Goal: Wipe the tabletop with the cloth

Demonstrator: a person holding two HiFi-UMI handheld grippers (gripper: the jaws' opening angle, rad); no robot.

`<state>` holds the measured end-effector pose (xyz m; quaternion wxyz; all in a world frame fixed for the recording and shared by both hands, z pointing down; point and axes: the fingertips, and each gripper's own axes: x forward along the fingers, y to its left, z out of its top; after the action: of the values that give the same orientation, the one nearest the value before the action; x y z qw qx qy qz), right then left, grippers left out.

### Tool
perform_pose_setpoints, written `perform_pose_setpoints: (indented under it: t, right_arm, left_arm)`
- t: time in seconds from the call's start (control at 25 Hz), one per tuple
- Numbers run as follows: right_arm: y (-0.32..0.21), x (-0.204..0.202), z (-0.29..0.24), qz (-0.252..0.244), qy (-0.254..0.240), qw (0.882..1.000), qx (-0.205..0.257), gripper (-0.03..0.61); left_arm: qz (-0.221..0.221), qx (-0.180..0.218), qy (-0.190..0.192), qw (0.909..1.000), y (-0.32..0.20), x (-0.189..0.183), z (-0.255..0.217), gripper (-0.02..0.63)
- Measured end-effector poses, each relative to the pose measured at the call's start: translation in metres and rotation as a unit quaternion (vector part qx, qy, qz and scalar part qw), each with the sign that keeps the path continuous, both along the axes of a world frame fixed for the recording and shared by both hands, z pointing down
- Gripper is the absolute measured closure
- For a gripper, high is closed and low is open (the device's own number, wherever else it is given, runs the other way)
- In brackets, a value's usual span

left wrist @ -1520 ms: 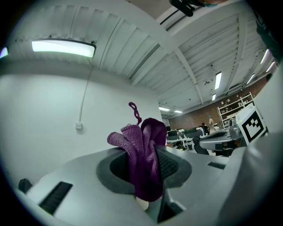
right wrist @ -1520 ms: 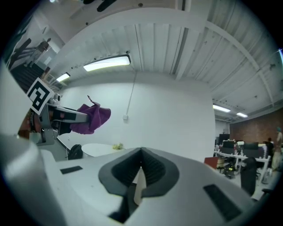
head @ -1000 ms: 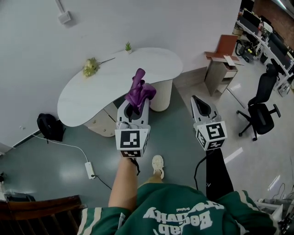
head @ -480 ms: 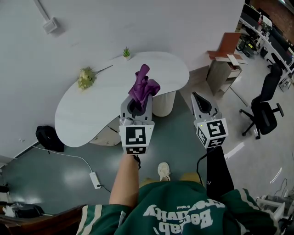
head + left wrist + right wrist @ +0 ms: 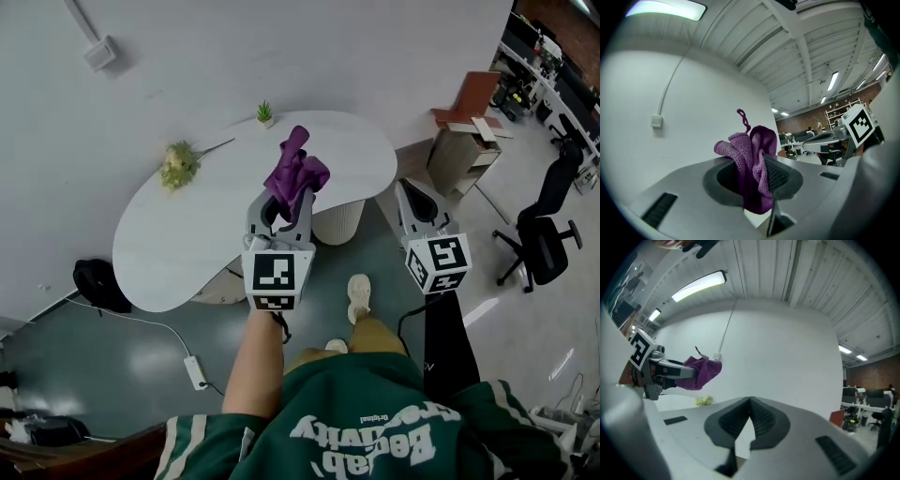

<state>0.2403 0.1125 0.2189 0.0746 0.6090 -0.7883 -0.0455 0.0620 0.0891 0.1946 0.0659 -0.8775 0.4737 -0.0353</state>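
Two grippers raised, table not yet reached. We have the left gripper (image 5: 284,204) pinching the bunched purple cloth (image 5: 295,173); the white tabletop (image 5: 187,234) lies ahead and below, nearest this arm. Right gripper (image 5: 410,199) pressed together, empty, off the table's right end.

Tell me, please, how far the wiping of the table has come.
Done: the purple cloth is clamped in the left gripper. In hand: it is carried in the air, not touching the white table. Left: all the wiping. The right gripper is shut, empty.
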Motion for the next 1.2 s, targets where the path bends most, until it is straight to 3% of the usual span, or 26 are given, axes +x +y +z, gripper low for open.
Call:
perform_pose_setpoints:
  t: [0.36,0.8,1.2]
  right_arm:
    - [-0.079,-0.001,0.012,-0.01,0.002,1.0,0.0,0.574]
    - [-0.229,0.044,0.03,-0.008,-0.011,1.0,-0.007,0.574]
    - [-0.377,0.084,0.07,-0.009,-0.021,0.999,-0.046,0.574]
  left_arm:
    - [-0.008,0.002,0.006,0.9999,-0.062,0.0,0.009,0.508]
    - [-0.016,-0.016,-0.009,0.9997,-0.199,0.048,0.031,0.506]
    - [0.007,-0.087,-0.02,0.996,-0.349,0.105,0.088,0.506]
